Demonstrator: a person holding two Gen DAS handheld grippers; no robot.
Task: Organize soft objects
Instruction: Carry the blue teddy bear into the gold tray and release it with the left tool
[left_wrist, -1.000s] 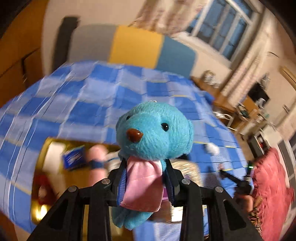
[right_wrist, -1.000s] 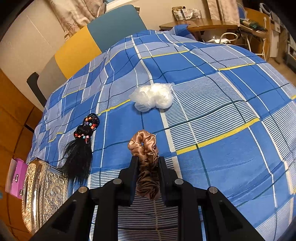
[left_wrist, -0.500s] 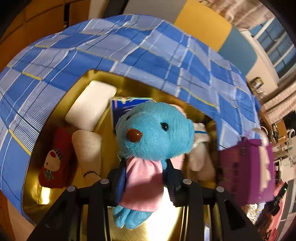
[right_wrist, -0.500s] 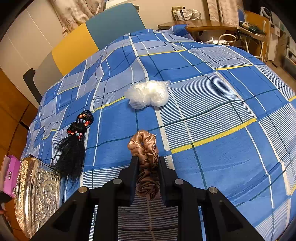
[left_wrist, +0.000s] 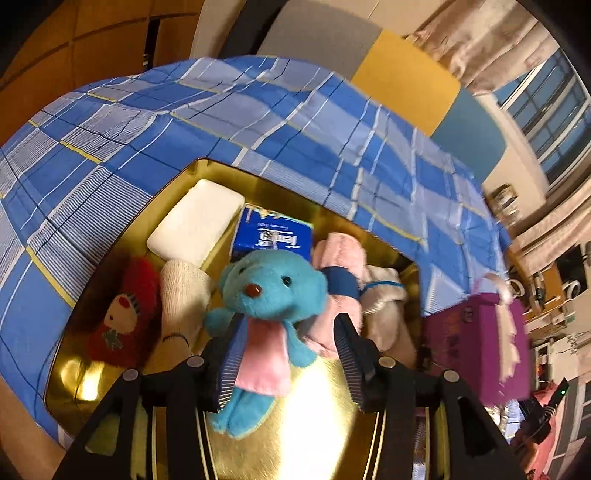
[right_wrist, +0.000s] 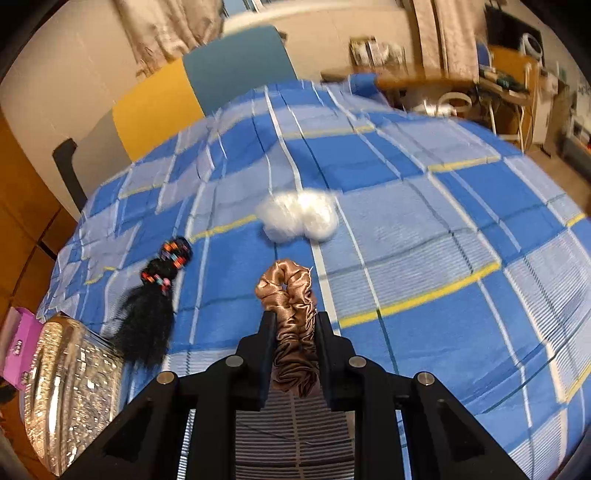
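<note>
A blue plush bear (left_wrist: 271, 295) with a pink bib lies between the fingers of my left gripper (left_wrist: 286, 354), whose jaws stand wide apart and no longer pinch it. The bear rests over the open gold tin (left_wrist: 325, 424). My right gripper (right_wrist: 293, 325) is shut on a brown satin scrunchie (right_wrist: 291, 306) and holds it above the blue checked bedspread (right_wrist: 424, 258). A white fluffy scrunchie (right_wrist: 299, 218) and a black hairpiece with coloured beads (right_wrist: 151, 306) lie on the bedspread ahead.
In the tin lie a white pad (left_wrist: 195, 225), a blue tissue pack (left_wrist: 273, 236), a red plush (left_wrist: 123, 321), a beige roll (left_wrist: 181, 295) and pink and white soft items (left_wrist: 369, 295). A purple box (left_wrist: 476, 347) stands right of the tin. The embossed tin side (right_wrist: 70, 387) shows in the right view.
My left gripper has opened and let go of the blue bear, which has dropped lower toward the tin. My right gripper has tilted up slightly, still holding the scrunchie.
</note>
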